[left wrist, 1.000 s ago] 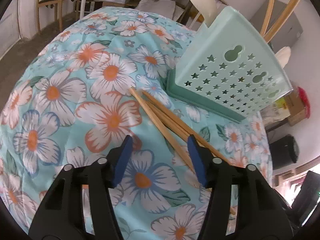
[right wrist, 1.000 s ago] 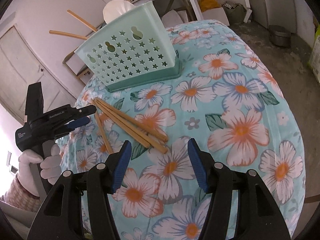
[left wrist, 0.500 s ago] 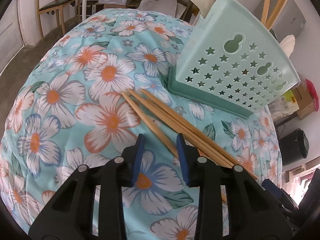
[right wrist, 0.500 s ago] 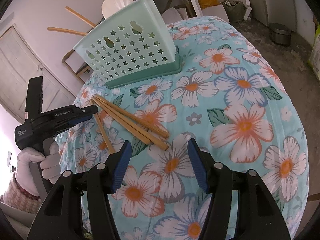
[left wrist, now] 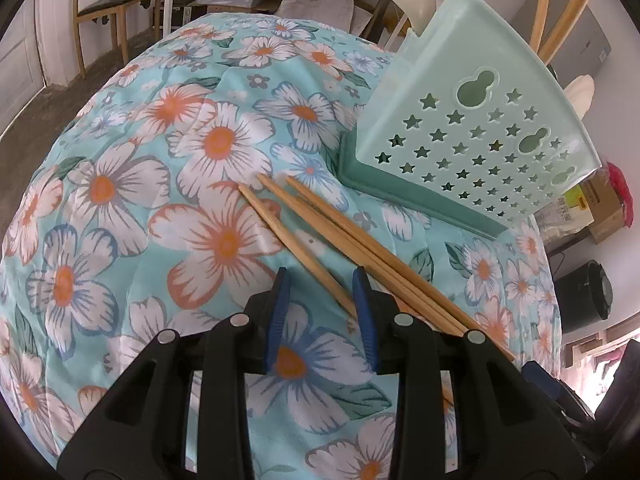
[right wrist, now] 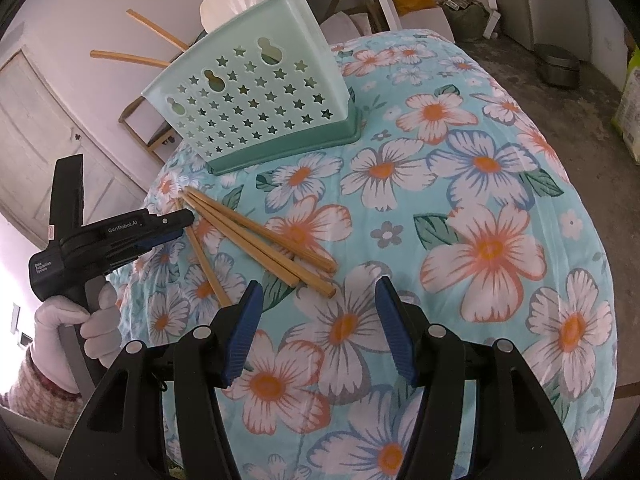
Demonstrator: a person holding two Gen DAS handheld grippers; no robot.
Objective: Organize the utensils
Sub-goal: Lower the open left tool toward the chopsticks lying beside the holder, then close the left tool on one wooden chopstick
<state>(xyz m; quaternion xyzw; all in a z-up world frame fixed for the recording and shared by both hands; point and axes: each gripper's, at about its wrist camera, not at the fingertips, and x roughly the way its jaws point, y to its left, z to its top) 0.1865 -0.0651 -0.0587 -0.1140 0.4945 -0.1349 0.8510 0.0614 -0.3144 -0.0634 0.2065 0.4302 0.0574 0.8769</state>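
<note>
A table [left wrist: 120,184] draped in a turquoise cloth printed with large orange-centred flowers fills both wrist views. Beyond both pairs of jaws, at the far side of the cloth, stands a mint-green utensil holder [left wrist: 472,136] with star-shaped cut-outs on a darker green base; wooden sticks and pale spoon-like pieces rise from its top. Between the holder and the jaws lie several wooden chopsticks [left wrist: 344,236] flat on the cloth, fanned out from one another.

The left gripper [left wrist: 322,314] points down at the cloth with its blue-padded jaws narrowed but not touching; the thin end of one chopstick lies between them, just beside the right pad, and no clamping shows. The other chopsticks pass just outside that pad. The right gripper [right wrist: 320,330] hovers with jaws set wide apart and empty, the blunt ends of the chopsticks just ahead of them. A gloved hand [right wrist: 80,324] holds the left gripper's handle.
</note>
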